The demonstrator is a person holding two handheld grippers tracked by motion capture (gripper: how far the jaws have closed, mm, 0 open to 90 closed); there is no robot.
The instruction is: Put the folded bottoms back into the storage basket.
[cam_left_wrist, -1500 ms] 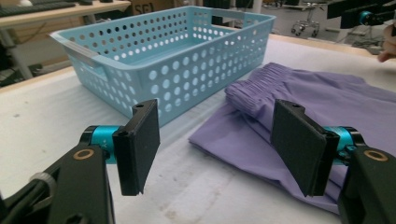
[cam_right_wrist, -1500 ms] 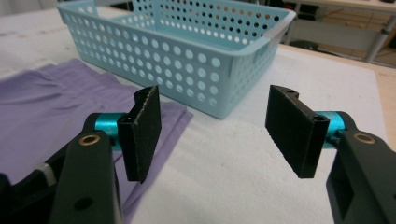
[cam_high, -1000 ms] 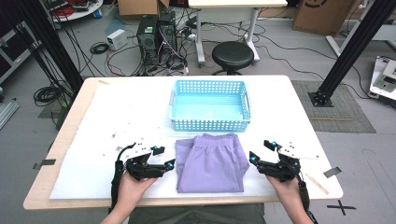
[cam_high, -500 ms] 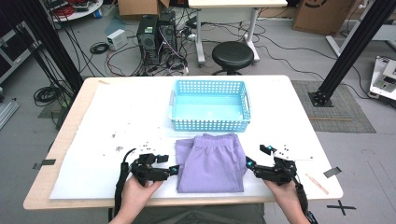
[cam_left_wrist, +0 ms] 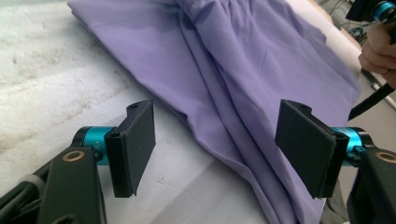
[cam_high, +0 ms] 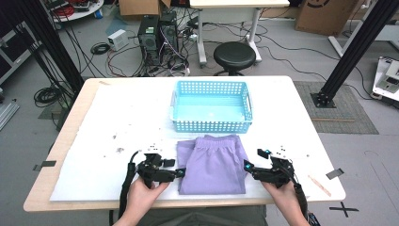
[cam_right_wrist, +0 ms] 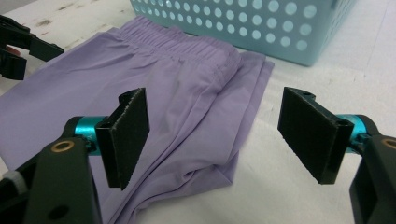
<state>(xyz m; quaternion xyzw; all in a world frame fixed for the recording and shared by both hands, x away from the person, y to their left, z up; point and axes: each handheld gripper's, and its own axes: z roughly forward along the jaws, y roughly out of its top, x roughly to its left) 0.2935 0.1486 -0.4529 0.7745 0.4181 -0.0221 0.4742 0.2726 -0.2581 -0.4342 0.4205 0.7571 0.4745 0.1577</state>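
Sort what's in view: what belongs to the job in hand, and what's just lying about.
In the job:
purple shorts
left gripper, open at the shorts' left edge
right gripper, open at their right edge
blue basket, likely

Lying about:
stool
computer towers
floor cables

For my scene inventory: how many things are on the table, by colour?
Purple: 1, the folded shorts
Light blue: 1, the perforated plastic basket
Total: 2
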